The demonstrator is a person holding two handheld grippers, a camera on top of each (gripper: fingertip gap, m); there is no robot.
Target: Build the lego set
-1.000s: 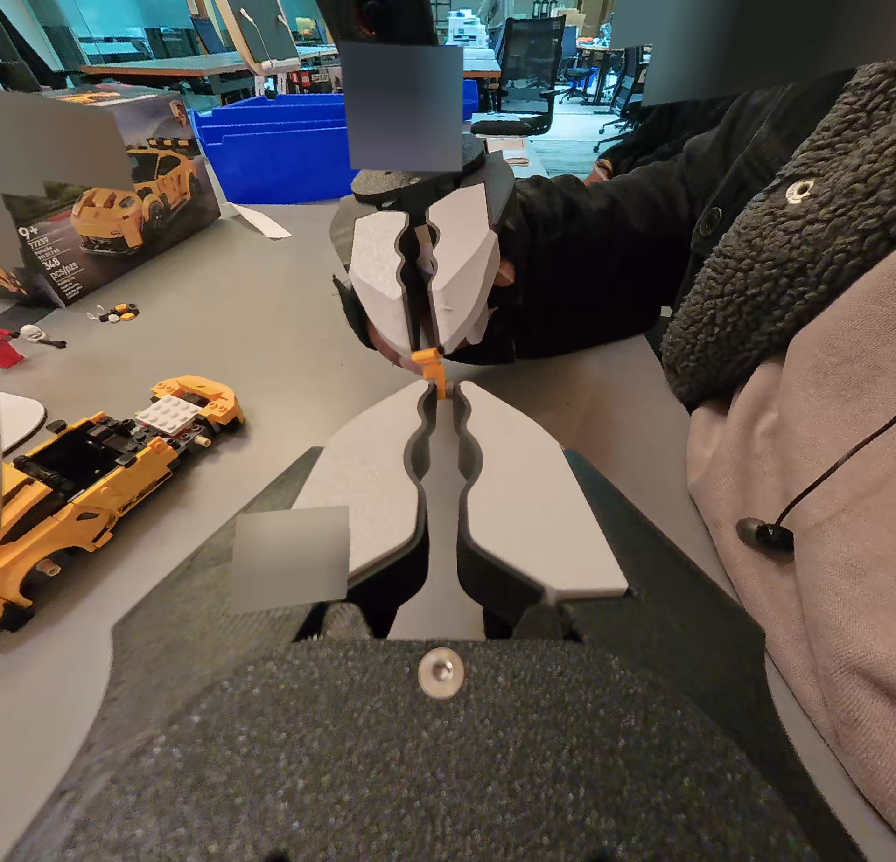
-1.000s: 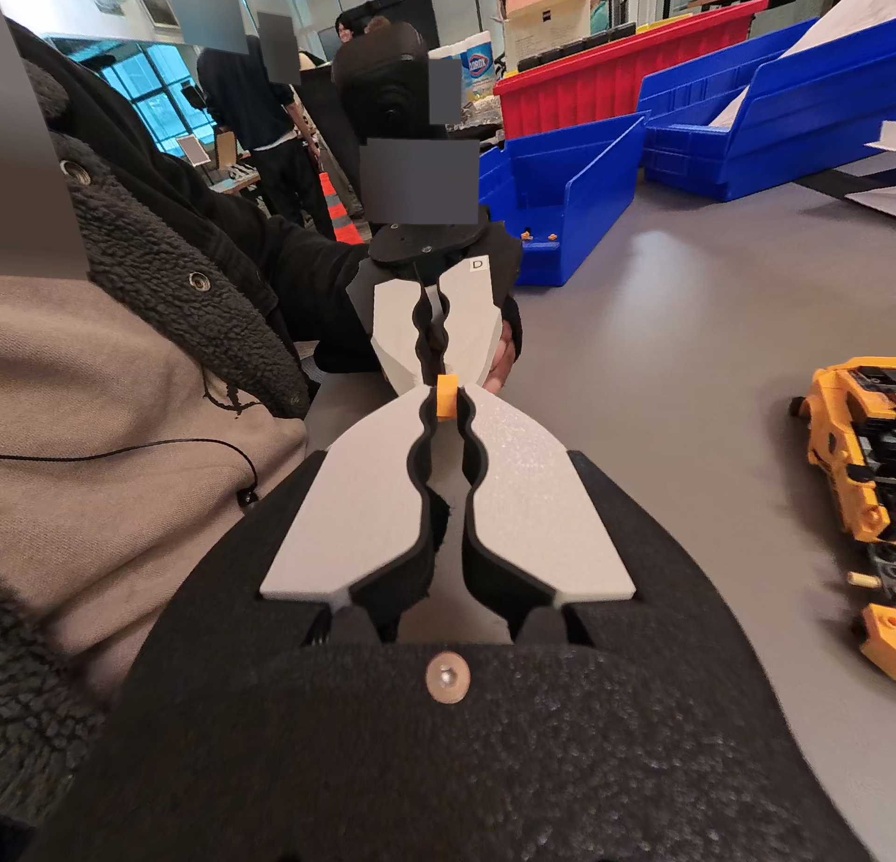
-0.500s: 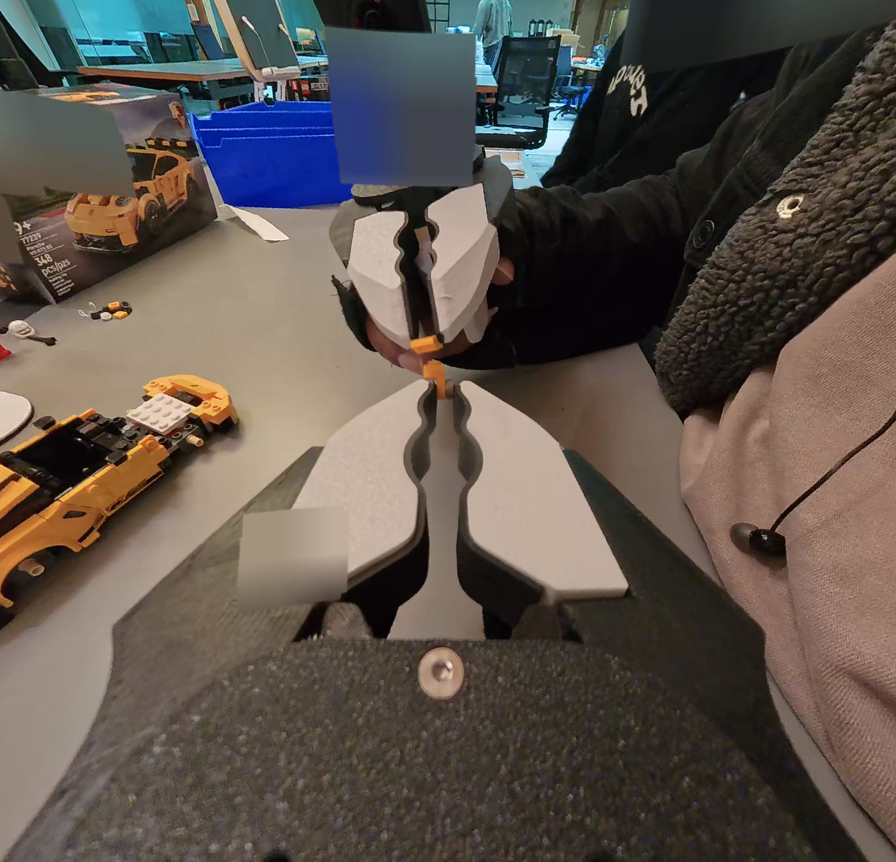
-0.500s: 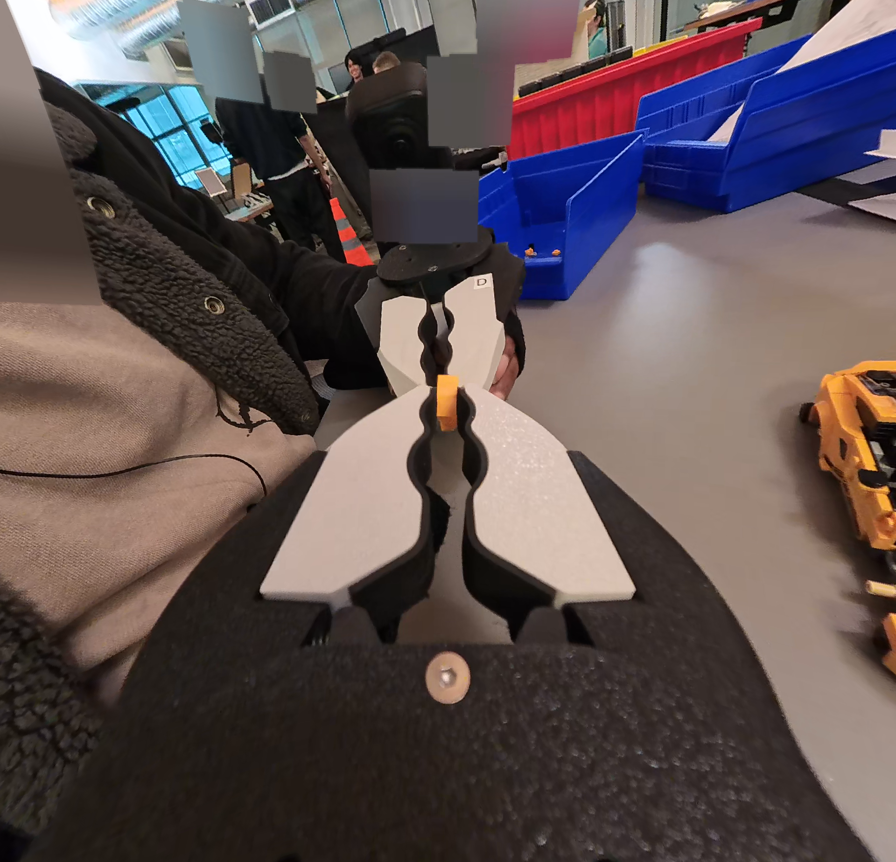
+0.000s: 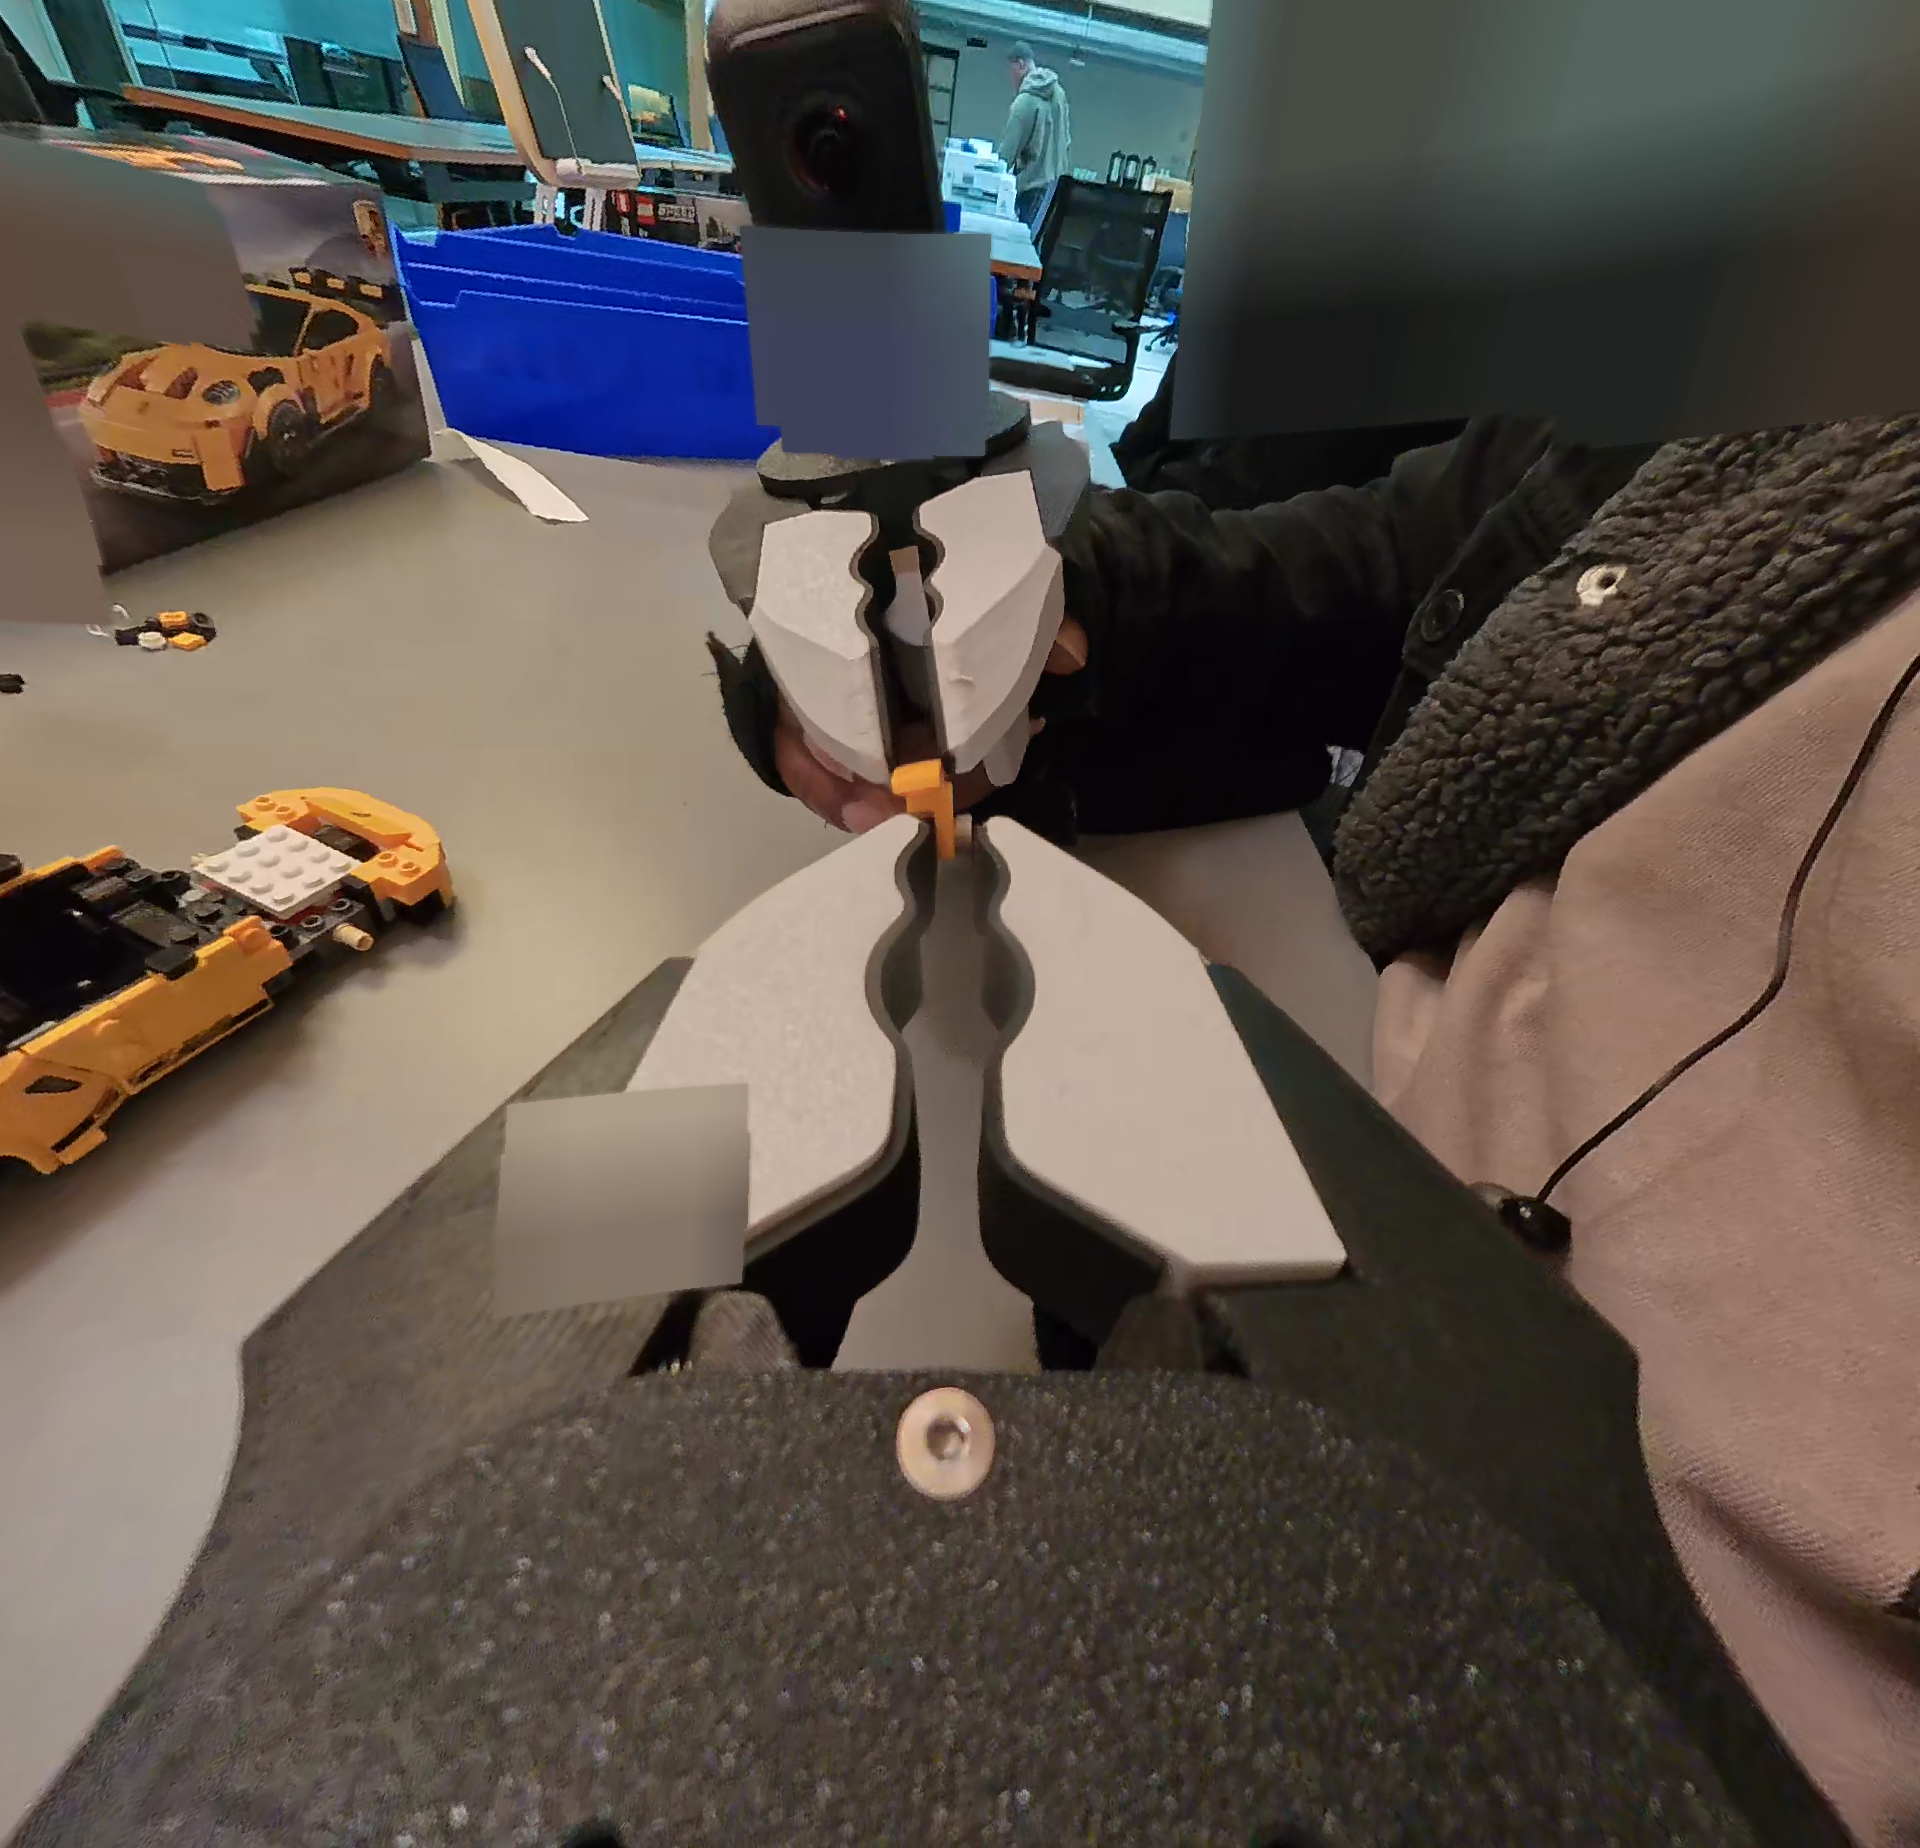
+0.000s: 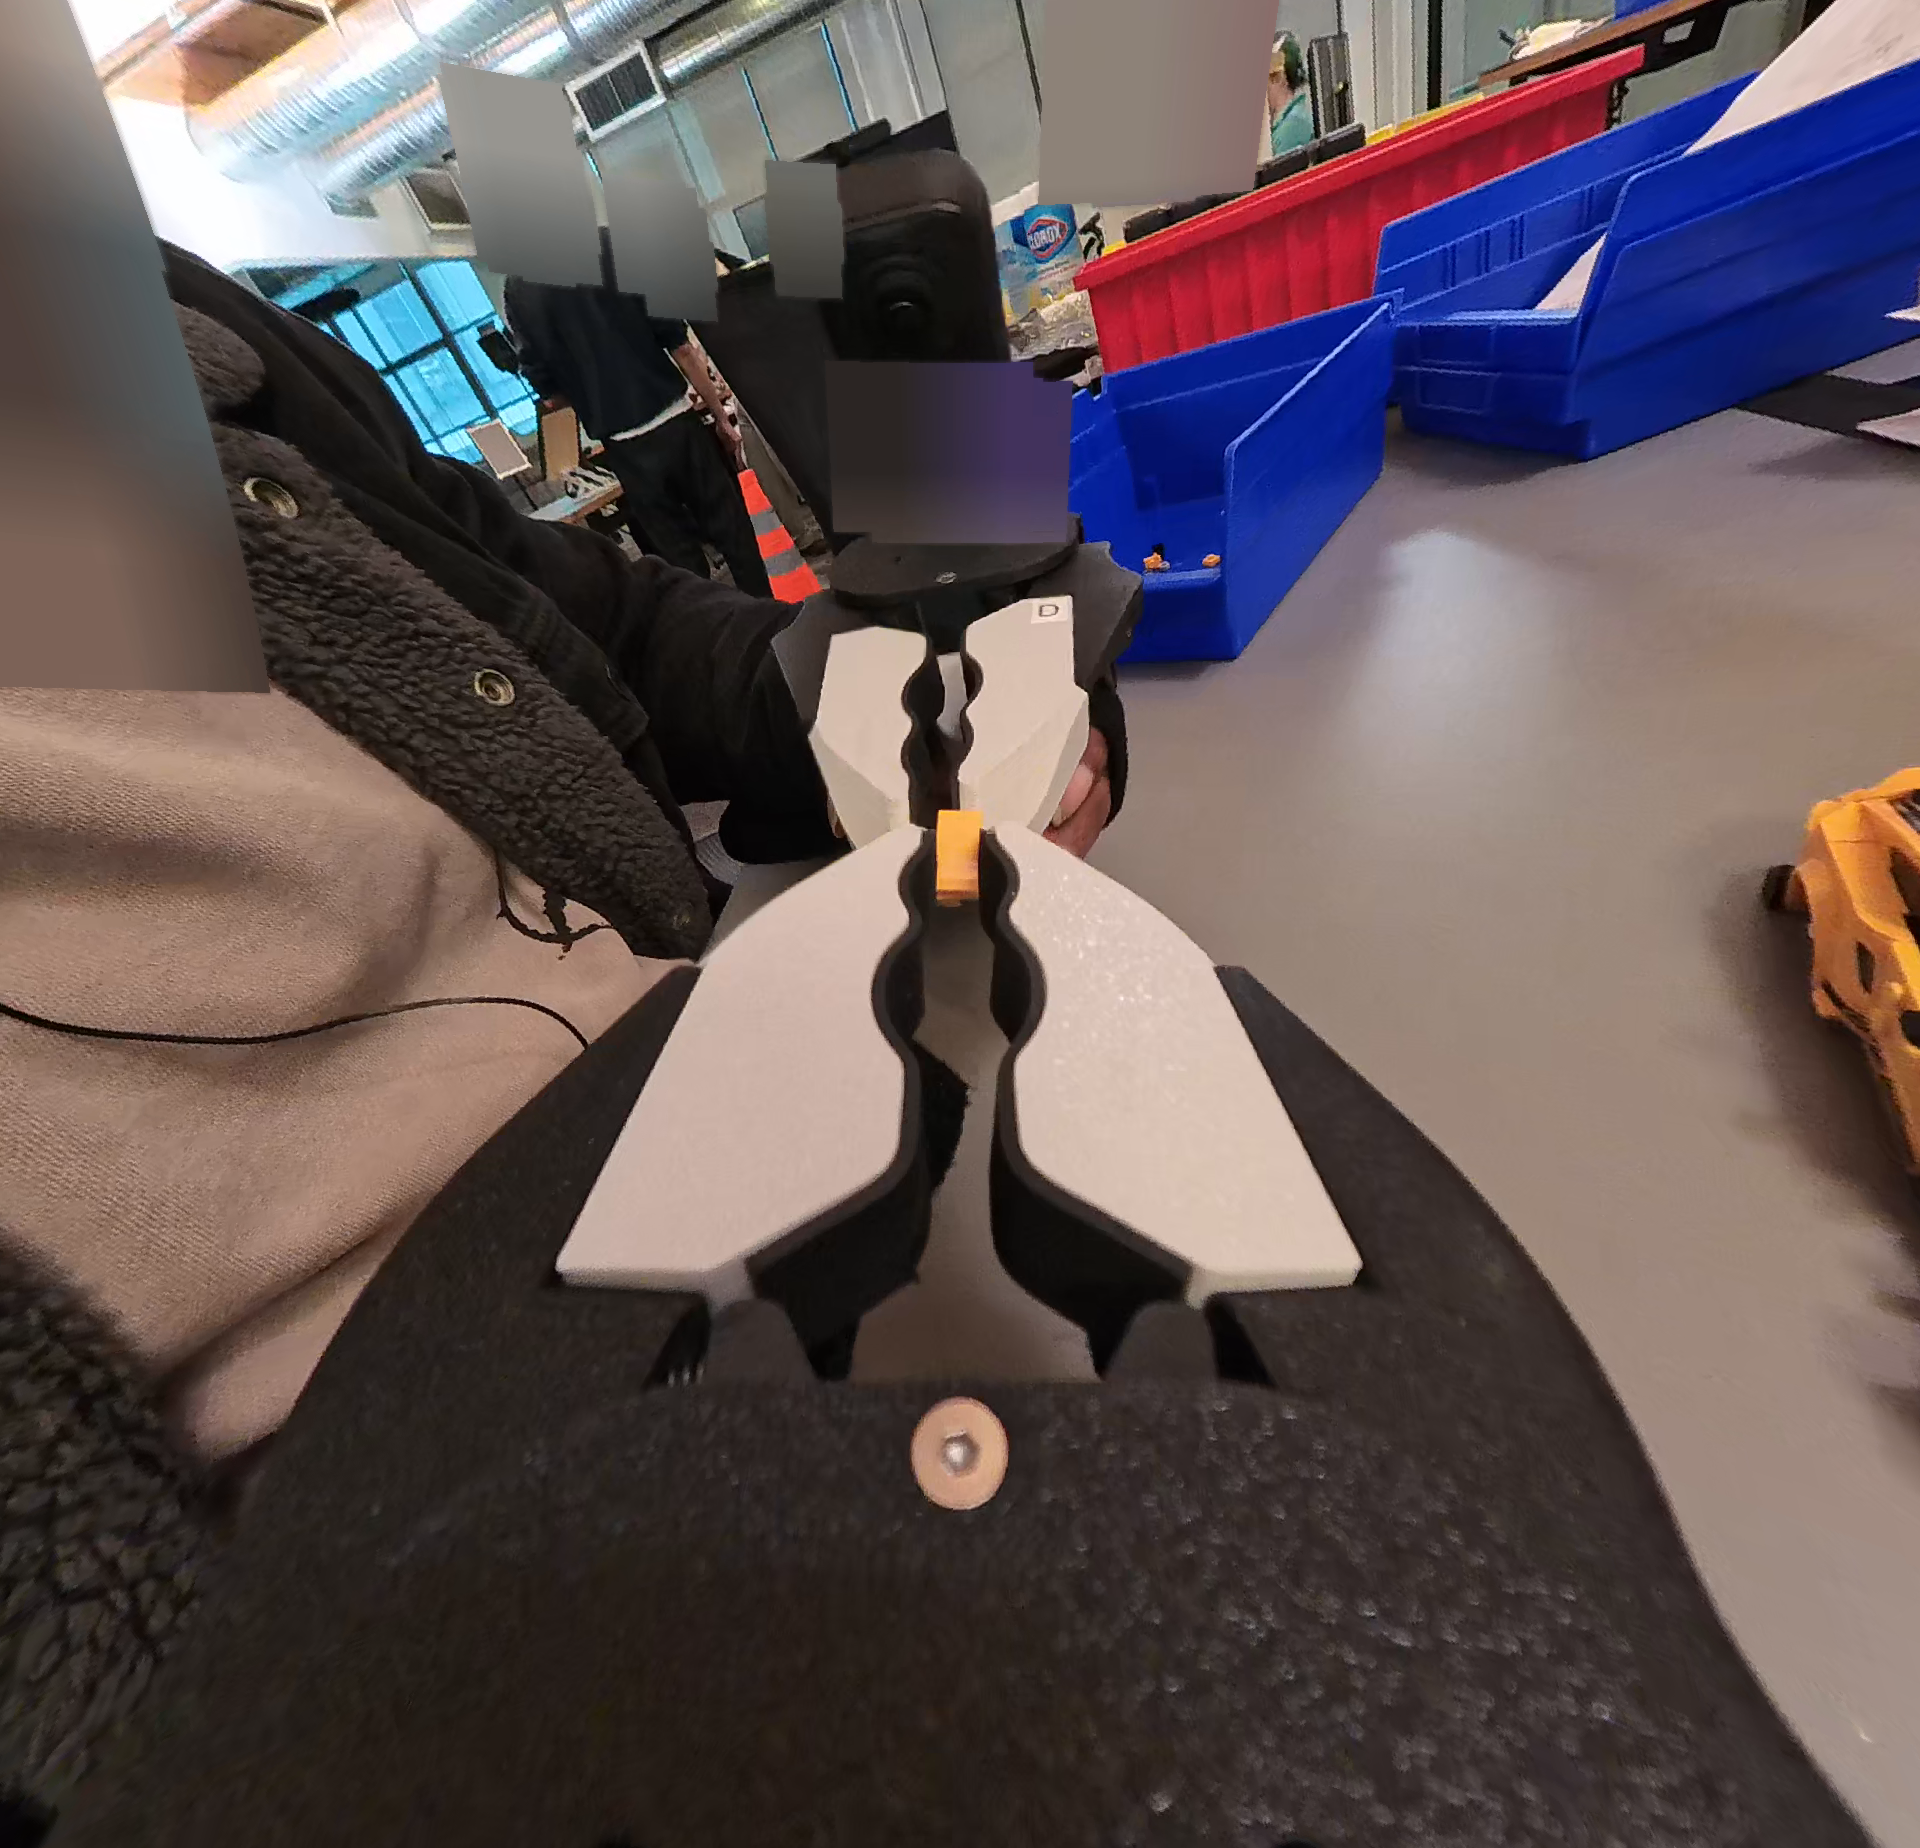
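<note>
Left wrist view: both grippers' fingers (image 5: 831, 967) clamped tip-to-tip on orange piece (image 5: 928, 796).

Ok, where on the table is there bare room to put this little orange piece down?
Bare grey table lies between the yellow toy car, the box and the two claws. In the right wrist view, more bare table runs from the blue bins down to the car's end. It is crowded by the loose bits beside the box.

left wrist view: looks along left gripper (image 5: 948, 834) fingers, close | right wrist view: along right gripper (image 6: 956, 842) | facing each other, tip-to-tip | shared: orange piece (image 5: 928, 796), grey table (image 5: 540, 738)
</note>
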